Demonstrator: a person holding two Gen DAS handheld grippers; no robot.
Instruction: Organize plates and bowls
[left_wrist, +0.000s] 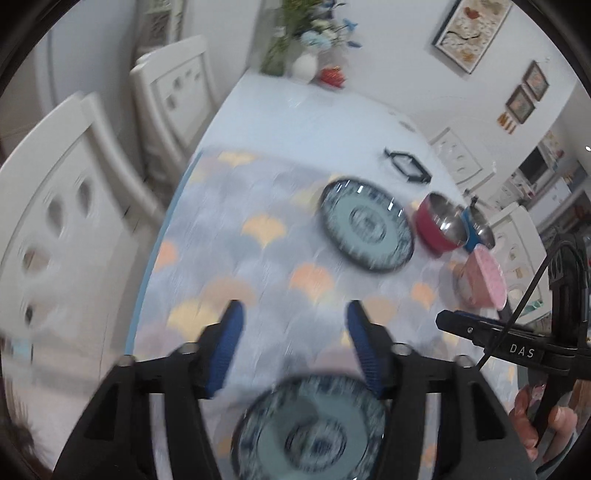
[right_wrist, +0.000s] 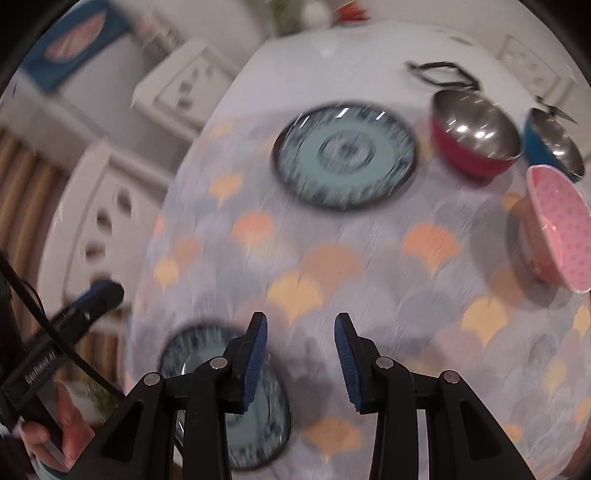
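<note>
Two blue patterned plates lie on the patterned tablecloth. The far plate (left_wrist: 367, 229) (right_wrist: 345, 153) sits mid-table. The near plate (left_wrist: 310, 428) (right_wrist: 255, 413) lies at the front edge, below my left gripper (left_wrist: 293, 317), which is open and empty above it. My right gripper (right_wrist: 301, 330) is open and empty, with the near plate under its left finger. A red steel-lined bowl (left_wrist: 439, 225) (right_wrist: 476, 134), a blue bowl (left_wrist: 478, 229) (right_wrist: 554, 146) and a pink dotted bowl (left_wrist: 485, 278) (right_wrist: 559, 227) stand at the right.
A black trivet (left_wrist: 406, 166) (right_wrist: 443, 74) lies behind the bowls. A vase of flowers (left_wrist: 306, 62) stands at the table's far end. White chairs (left_wrist: 74, 221) (right_wrist: 184, 85) line the left side. The right gripper's body (left_wrist: 517, 347) and the left's (right_wrist: 55, 339) show at the edges.
</note>
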